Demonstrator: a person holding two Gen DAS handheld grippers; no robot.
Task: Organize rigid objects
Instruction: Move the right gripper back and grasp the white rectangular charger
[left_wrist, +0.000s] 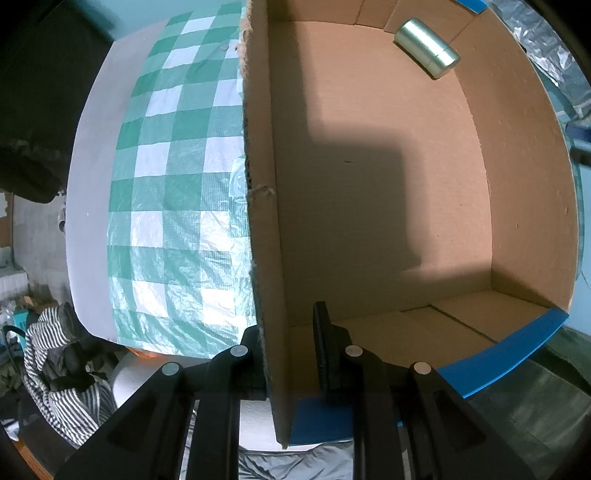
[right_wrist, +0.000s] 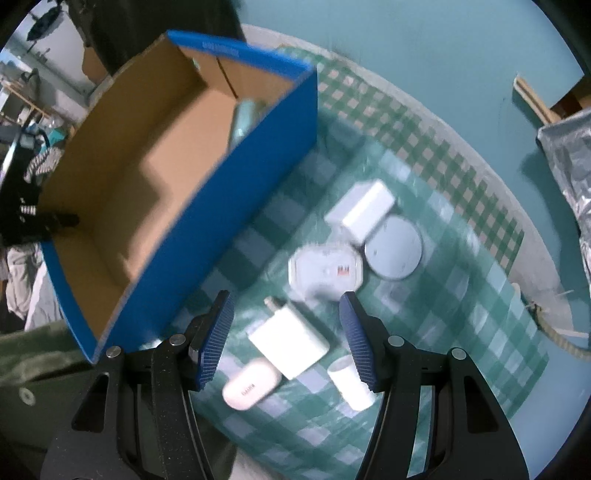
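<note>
A blue cardboard box (right_wrist: 236, 184) with a brown inside stands open on the green checked cloth (right_wrist: 443, 295). My left gripper (left_wrist: 291, 343) is shut on the box's side wall (left_wrist: 264, 221), one finger on each side. A silver cylinder (left_wrist: 426, 48) lies in the box's far corner. My right gripper (right_wrist: 284, 332) is open above a white charger plug (right_wrist: 290, 341). Near it lie a white pill-shaped case (right_wrist: 251, 384), a small white cylinder (right_wrist: 351, 384), a rounded white case (right_wrist: 325, 271), a white block (right_wrist: 362, 210) and a grey disc (right_wrist: 393, 253).
The cloth (left_wrist: 177, 184) covers a table whose pale edge (left_wrist: 88, 184) curves at left. A striped garment (left_wrist: 70, 369) lies below the table. Crinkled silver foil (right_wrist: 569, 166) sits at the right, and a rope (right_wrist: 554, 332) lies by the table edge.
</note>
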